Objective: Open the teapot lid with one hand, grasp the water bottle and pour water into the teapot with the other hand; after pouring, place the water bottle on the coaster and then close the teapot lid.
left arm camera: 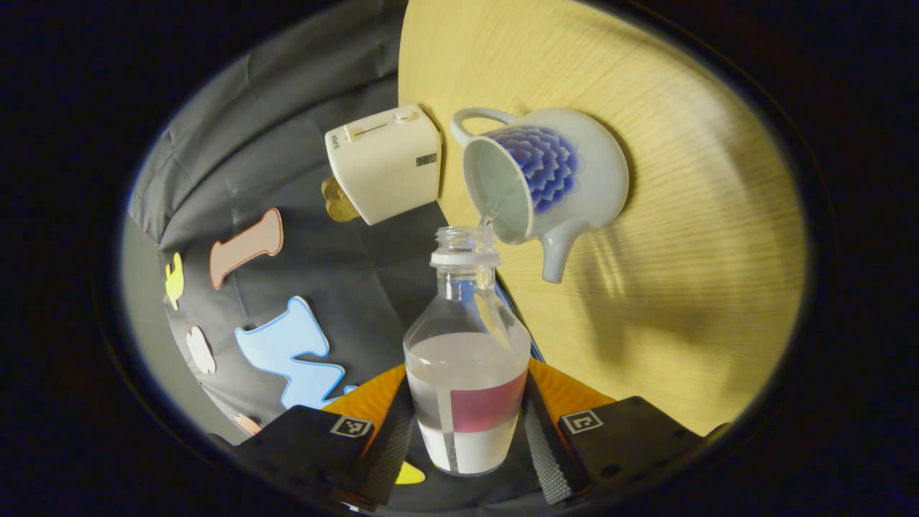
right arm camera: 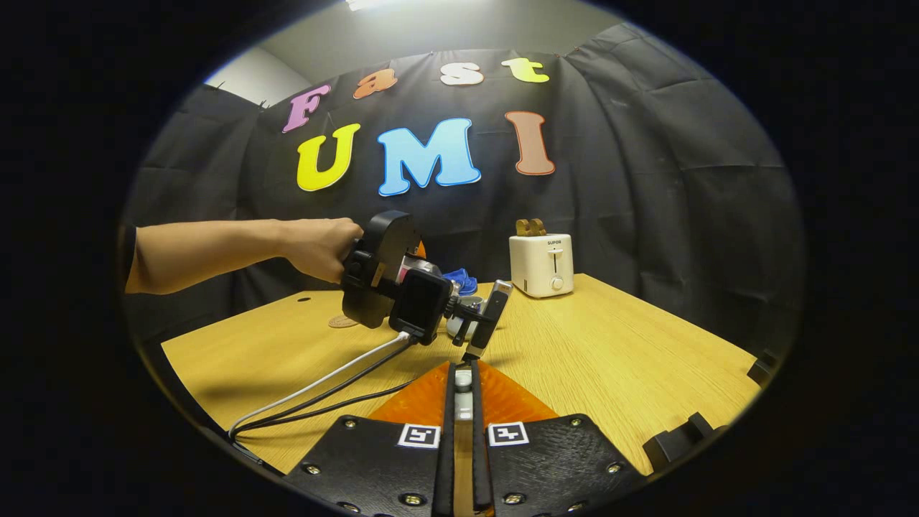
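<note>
In the left gripper view my left gripper (left arm camera: 468, 377) is shut on a clear water bottle (left arm camera: 467, 359) with a red and white label, about half full. The bottle is tipped, its open mouth at the rim of the white teapot (left arm camera: 567, 179) with blue flowers, which stands lidless on the table. A thin stream of water (left arm camera: 490, 215) runs into the pot. In the right gripper view my right gripper (right arm camera: 464, 373) is shut on a small pale piece, the teapot lid (right arm camera: 464, 382), held above the table. Farther off, a hand (right arm camera: 323, 248) holds the left gripper (right arm camera: 402, 287) over the teapot (right arm camera: 456, 329).
A white toaster (right arm camera: 542, 264) stands at the back of the wooden table (right arm camera: 617, 345), close behind the teapot. A round brown coaster (right arm camera: 344, 322) lies at the back left. Something blue (right arm camera: 459, 278) sits behind the left gripper. Cables (right arm camera: 316, 395) trail across the table's front left.
</note>
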The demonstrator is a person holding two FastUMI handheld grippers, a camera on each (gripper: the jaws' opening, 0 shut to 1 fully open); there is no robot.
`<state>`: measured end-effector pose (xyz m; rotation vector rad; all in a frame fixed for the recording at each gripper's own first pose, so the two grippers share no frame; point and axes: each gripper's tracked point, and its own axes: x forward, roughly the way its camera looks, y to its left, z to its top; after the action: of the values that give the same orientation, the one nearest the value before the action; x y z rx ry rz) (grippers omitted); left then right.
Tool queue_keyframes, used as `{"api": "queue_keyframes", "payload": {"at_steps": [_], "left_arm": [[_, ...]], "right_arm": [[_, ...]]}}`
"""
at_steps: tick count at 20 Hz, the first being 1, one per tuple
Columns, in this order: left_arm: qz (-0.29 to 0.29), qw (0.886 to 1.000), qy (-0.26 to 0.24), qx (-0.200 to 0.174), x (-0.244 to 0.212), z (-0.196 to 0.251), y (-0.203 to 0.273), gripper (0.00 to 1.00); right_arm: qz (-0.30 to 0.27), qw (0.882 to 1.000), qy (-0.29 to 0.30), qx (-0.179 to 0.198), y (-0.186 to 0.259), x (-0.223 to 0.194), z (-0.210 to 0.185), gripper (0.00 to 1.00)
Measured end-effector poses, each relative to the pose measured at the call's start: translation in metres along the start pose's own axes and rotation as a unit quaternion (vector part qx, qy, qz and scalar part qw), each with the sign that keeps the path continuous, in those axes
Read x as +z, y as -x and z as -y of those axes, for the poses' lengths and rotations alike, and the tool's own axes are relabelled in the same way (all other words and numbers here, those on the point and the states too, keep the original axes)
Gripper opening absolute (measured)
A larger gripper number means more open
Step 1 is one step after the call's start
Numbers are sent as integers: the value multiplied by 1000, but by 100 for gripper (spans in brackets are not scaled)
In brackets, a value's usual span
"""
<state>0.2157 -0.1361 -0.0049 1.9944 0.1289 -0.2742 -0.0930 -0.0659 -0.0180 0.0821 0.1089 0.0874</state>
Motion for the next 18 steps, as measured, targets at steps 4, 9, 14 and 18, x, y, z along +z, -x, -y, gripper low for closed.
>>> {"api": "queue_keyframes", "payload": {"at_steps": [4,9,14,18], "left_arm": [[6,1000,-27,7,3,-7,1,88],[7,998,-61,8,6,-15,2,88],[2,996,-84,10,4,-19,1,88],[4,995,-99,10,6,-23,4,88]], "right_arm": [[-1,1000,-1,-1,1,0,1,10],[-3,1000,1,-4,1,-2,4,10],[-3,1000,-1,-9,1,-1,9,10],[-9,1000,-2,-8,0,-5,9,10]]}}
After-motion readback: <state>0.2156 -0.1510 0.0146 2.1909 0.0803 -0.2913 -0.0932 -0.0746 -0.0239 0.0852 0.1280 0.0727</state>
